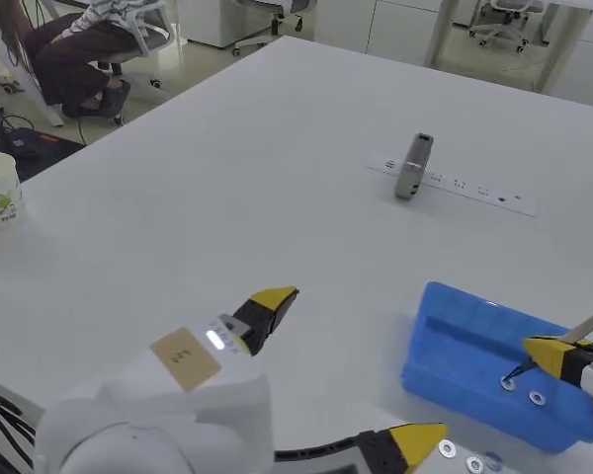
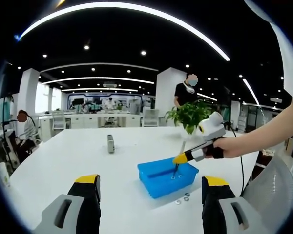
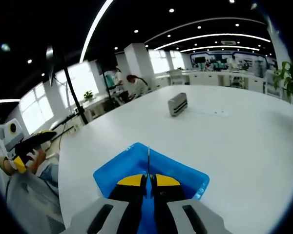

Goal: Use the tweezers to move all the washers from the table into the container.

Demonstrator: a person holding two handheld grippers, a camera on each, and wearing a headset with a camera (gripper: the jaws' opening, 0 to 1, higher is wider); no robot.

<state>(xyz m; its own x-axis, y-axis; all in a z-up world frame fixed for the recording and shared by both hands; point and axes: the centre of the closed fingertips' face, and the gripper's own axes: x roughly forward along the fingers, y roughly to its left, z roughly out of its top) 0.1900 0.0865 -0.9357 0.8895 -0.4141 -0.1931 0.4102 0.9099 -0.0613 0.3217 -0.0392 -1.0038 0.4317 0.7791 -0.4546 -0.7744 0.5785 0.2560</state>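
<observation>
blue container (image 3: pixel 118 171) partly behind right claw (image 3: pixel 148 181)

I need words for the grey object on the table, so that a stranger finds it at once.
Start from the big white table. Beyond the blue container lies a flat white strip; the grey object sits on one end of it, the only grey, rounded block there.

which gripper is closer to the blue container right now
Right. The right gripper hangs over the container, tweezers dipping inside; the left gripper sits short of it above the table, jaws open.
</observation>
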